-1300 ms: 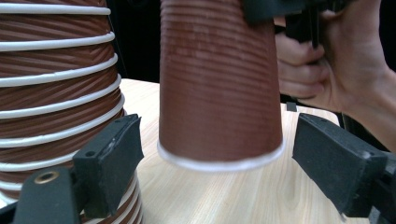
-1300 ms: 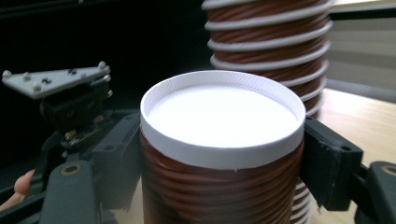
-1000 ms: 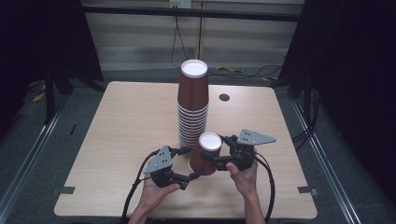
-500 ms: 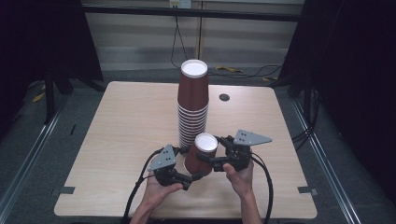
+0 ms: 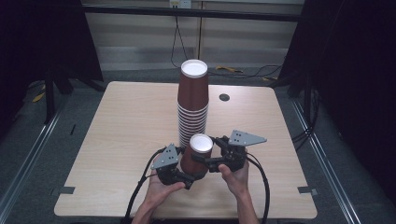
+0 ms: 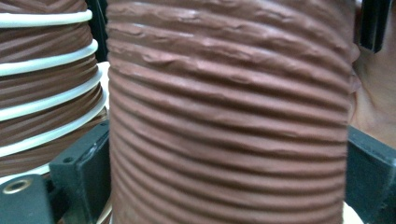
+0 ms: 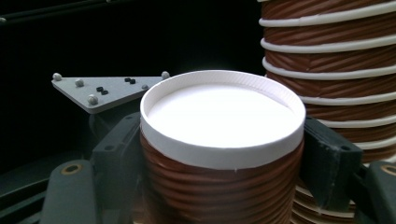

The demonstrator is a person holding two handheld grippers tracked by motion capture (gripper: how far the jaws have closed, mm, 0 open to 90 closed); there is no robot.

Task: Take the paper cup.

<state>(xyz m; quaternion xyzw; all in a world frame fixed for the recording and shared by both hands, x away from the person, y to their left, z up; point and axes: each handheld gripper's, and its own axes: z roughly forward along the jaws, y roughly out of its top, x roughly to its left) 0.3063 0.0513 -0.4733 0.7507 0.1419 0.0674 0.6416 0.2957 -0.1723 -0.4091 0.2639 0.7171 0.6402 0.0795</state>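
A brown ribbed paper cup (image 5: pixel 201 150) sits upside down, white base up, just in front of a tall stack of the same cups (image 5: pixel 193 102). My right gripper (image 5: pixel 205 162) comes in from the right and is shut on its wall just under the white rim (image 7: pixel 222 116), a jaw pressed on each side. My left gripper (image 5: pixel 191 175) reaches in from the left, lower on the cup (image 6: pixel 229 121). Its jaws have just been opening and stand on either side of the cup wall, which spans the gap between them. The stack (image 6: pixel 46 84) rises right behind.
The wooden table (image 5: pixel 116 140) has bare room to the left and right of the stack. A small dark round hole (image 5: pixel 224 97) sits at the far right of the tabletop. Cables trail from both grippers toward the front edge. Dark frame posts stand beyond the table.
The cup in my right gripper has shifted left, closer to my left gripper, and now sits between the left jaws. The stack has not moved.
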